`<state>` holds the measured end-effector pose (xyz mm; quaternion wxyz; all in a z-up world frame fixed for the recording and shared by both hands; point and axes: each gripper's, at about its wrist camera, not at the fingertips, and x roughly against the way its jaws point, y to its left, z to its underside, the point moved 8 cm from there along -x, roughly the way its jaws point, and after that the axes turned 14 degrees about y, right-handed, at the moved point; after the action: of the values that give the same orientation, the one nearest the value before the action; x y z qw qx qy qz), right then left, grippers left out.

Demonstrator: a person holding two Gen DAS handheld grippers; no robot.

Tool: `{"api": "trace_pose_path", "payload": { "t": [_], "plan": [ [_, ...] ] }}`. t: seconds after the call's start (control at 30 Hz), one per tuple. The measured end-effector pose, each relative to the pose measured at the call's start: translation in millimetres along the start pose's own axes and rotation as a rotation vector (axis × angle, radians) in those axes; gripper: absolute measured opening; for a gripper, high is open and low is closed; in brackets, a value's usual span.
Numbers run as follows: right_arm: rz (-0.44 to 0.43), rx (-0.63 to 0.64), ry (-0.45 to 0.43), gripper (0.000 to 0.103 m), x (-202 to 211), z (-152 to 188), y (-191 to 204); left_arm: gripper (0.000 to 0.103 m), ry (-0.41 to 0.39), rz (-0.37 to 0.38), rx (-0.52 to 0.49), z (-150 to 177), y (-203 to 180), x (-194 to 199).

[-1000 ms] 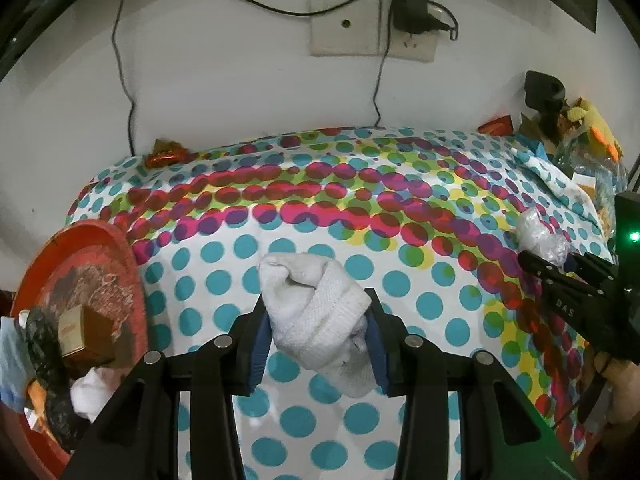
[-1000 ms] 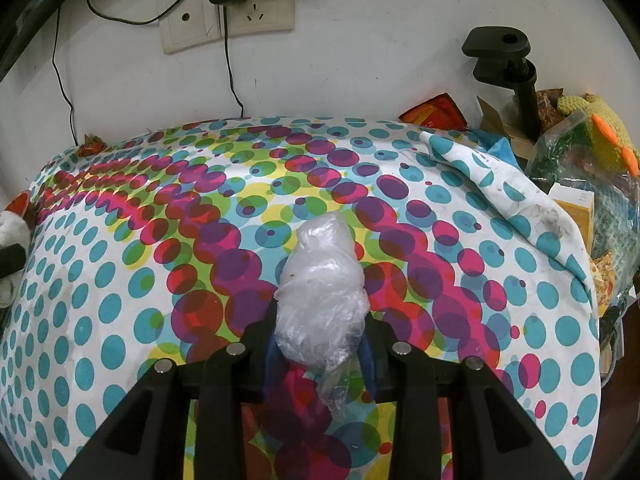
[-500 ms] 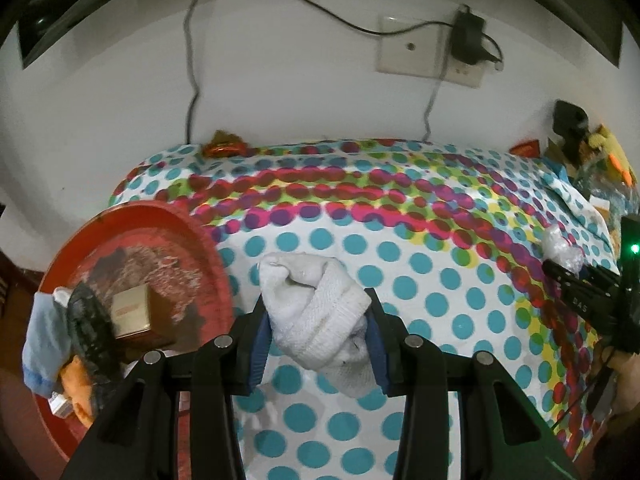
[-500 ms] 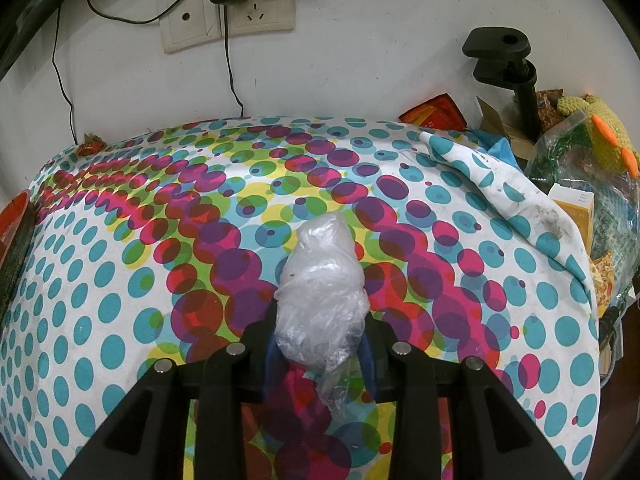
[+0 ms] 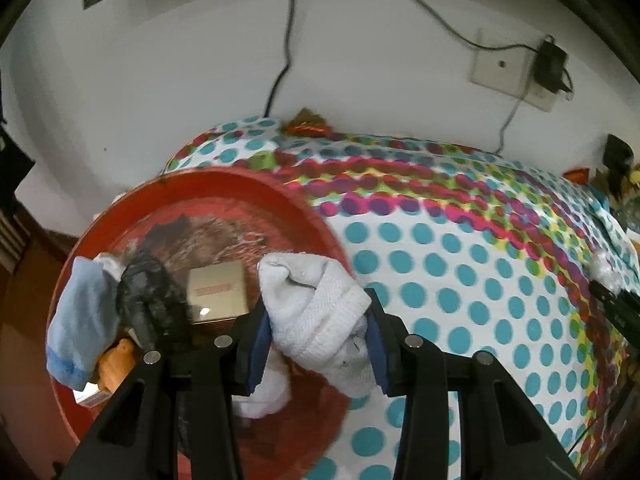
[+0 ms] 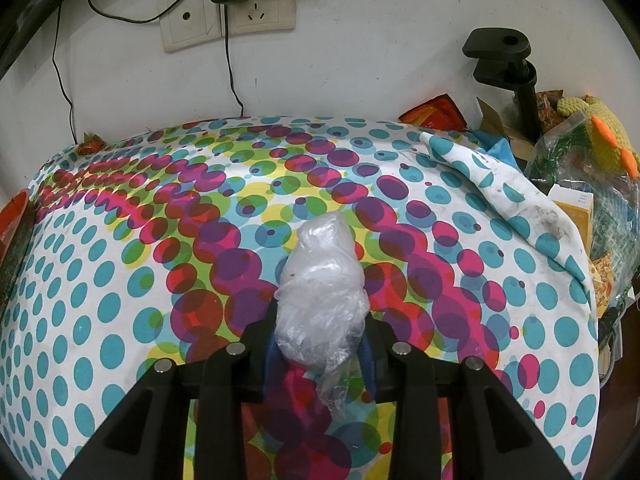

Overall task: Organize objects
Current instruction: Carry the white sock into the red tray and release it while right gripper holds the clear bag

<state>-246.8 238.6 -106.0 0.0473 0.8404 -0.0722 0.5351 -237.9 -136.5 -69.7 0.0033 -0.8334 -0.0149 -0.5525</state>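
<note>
While over red tray (image 5: 120, 216), left jaws pinch white sock (image 5: 316, 312) | right jaws pinch plastic wad (image 6: 320, 292)

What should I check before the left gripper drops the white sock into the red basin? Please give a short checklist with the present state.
1. Left gripper grips the white sock: ok, pads press both sides.
2. Sock is over the red basin: ok, though near its right rim.
3. Free spot under the sock: cannot tell; another white cloth lies just below.
4. Things in the basin lie clear of the drop: ok; box, black item and blue sock are to the left.
5. Right gripper holds the plastic bag away from the basin: ok.
</note>
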Motion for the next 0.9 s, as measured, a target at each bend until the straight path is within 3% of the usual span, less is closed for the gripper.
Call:
{"api": "trace_pose_path", "payload": {
  "t": [0.43,0.9],
  "plan": [
    [0.001,0.000,0.000,0.034,0.2,-0.4,0.2,0.039,0.018,-0.072,0.095,-6.7,61.7,-16.0],
    [0.003,0.000,0.000,0.034,0.1,-0.3,0.4,0.042,0.022,-0.068,0.146,-8.0,90.8,-21.2]
  ]
}}
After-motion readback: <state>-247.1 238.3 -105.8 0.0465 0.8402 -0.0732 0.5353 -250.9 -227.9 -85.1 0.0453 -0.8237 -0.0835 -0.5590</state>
